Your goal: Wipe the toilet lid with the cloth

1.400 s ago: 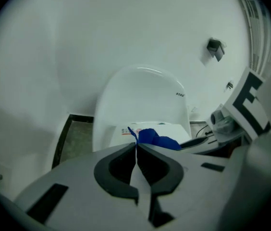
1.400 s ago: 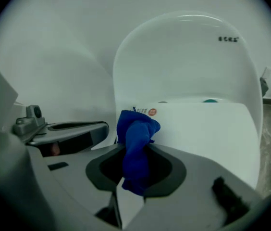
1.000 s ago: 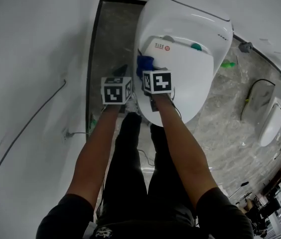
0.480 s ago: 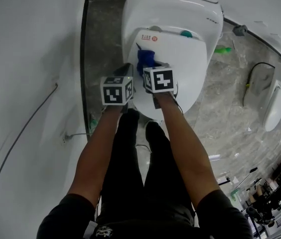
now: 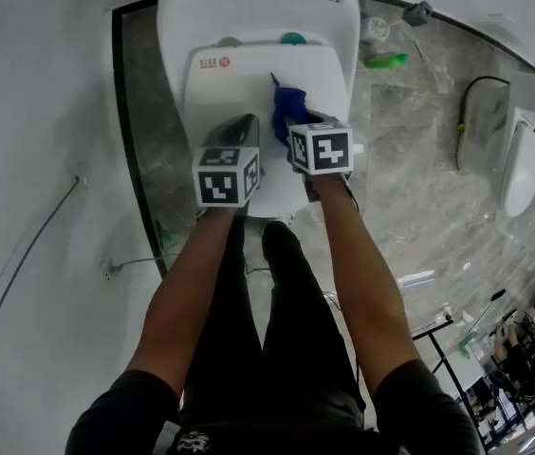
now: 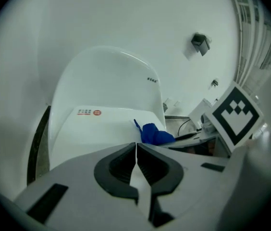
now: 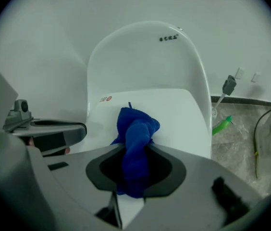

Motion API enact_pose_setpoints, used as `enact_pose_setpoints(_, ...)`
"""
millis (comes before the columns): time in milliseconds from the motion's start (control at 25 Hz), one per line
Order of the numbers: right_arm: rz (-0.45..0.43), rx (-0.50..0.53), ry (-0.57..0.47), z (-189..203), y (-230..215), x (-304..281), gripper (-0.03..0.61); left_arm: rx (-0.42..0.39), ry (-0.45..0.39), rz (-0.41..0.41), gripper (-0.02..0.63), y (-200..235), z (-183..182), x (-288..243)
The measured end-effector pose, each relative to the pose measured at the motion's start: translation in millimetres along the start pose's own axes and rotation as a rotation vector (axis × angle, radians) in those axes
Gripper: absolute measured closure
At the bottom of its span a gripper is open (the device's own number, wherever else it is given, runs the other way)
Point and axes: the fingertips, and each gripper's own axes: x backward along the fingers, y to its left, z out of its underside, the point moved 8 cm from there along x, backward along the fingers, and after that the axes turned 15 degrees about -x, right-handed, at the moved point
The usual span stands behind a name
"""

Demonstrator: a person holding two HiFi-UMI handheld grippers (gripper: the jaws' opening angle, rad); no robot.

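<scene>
The white toilet lid (image 5: 249,88) lies closed below me, with a small red label near its back left corner. A bunched blue cloth (image 5: 287,100) hangs over the lid's right half, and my right gripper (image 5: 293,121) is shut on it. In the right gripper view the blue cloth (image 7: 135,138) fills the gap between the jaws, above the toilet lid (image 7: 164,114). My left gripper (image 5: 239,133) hovers over the lid's left front, shut and empty; in its own view the left gripper (image 6: 136,146) shows its jaws meeting, with the blue cloth (image 6: 153,134) off to the right.
The toilet tank (image 5: 258,3) rises behind the lid against a white wall. A green bottle (image 5: 384,61) lies on the grey marble floor (image 5: 410,188) to the right, near a black cable (image 5: 464,121) and a white appliance (image 5: 524,173). A wire (image 5: 21,263) crosses the white surface at left.
Both grippers have moved across the lid together, the cloth going from its left back part toward the right half. The view has shifted, so the toilet now sits straighter and further left.
</scene>
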Motion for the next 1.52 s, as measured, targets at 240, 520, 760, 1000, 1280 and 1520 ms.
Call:
enact_pose_setpoints(240,0.020,-0.043,-0.035,7,-59,25,0.494,-0.076,0.022,0.054,0.595,-56,-11,-26)
enact_pose_setpoints(520,0.028,-0.071,-0.036,19,-104,37,0.493,-0.107,0.046,0.070,0.595,-89,-7,-37)
enact_pose_setpoints(760,-0.058,0.020,-0.039,38,-69,48,0.494,-0.038,0.008,-0.015,0.595,-81,10,-7)
enact_pose_setpoints(1000,-0.164,0.111,0.029,71,17,39,0.494,0.043,0.007,-0.139,0.595,-41,47,47)
enact_pose_setpoints(1280,-0.154,0.192,0.057,105,99,2,0.494,0.132,0.027,-0.213,0.595,14,102,97)
enact_pose_setpoints(1520,-0.133,0.215,0.143,124,147,-25,0.494,0.173,0.057,-0.220,0.595,49,133,116)
